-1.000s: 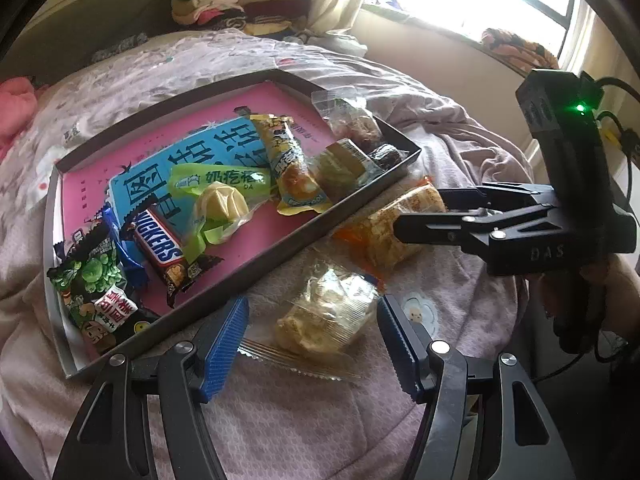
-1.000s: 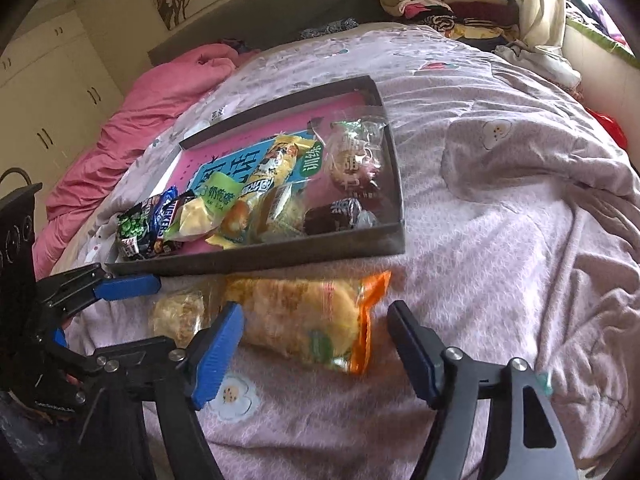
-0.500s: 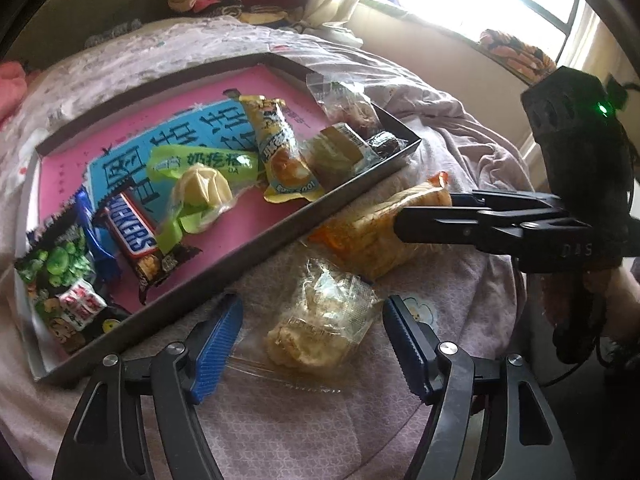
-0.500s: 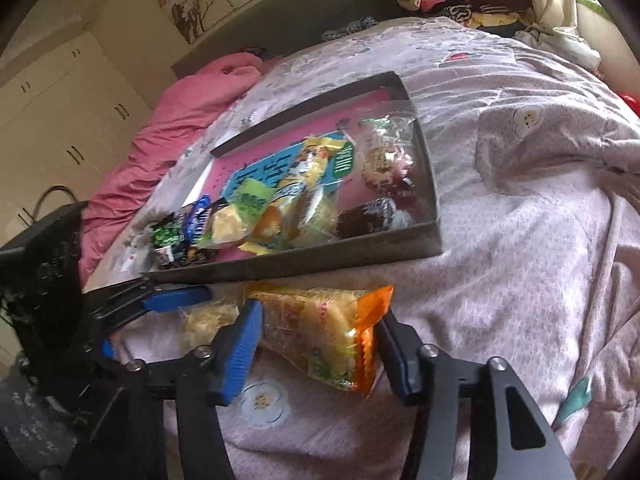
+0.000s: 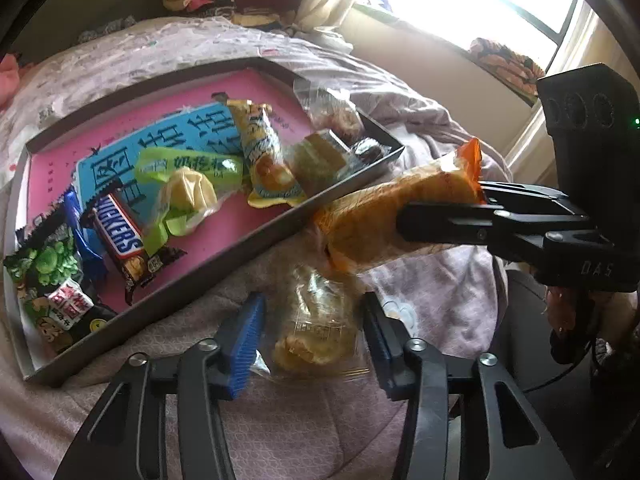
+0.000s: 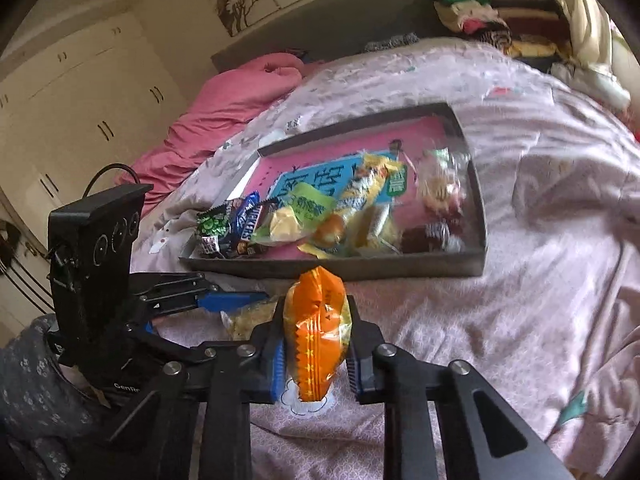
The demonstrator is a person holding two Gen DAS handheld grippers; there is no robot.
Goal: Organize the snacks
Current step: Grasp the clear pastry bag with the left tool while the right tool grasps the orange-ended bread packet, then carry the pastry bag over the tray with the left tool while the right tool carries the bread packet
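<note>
Orange snack pack (image 6: 318, 332) lifted, clear-wrapped snack (image 5: 320, 324) on quilt.

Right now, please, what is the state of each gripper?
Left gripper: jaws just closing around the clear snack packet; grip cannot be told.
Right gripper: closed, holding the orange snack packet.

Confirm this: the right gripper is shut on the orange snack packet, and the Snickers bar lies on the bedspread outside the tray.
Not quite. The right gripper is indeed shut on the orange snack packet, but the Snickers bar lies inside the tray, on its pink floor, not on the bedspread. The left wrist view shows it.
</note>
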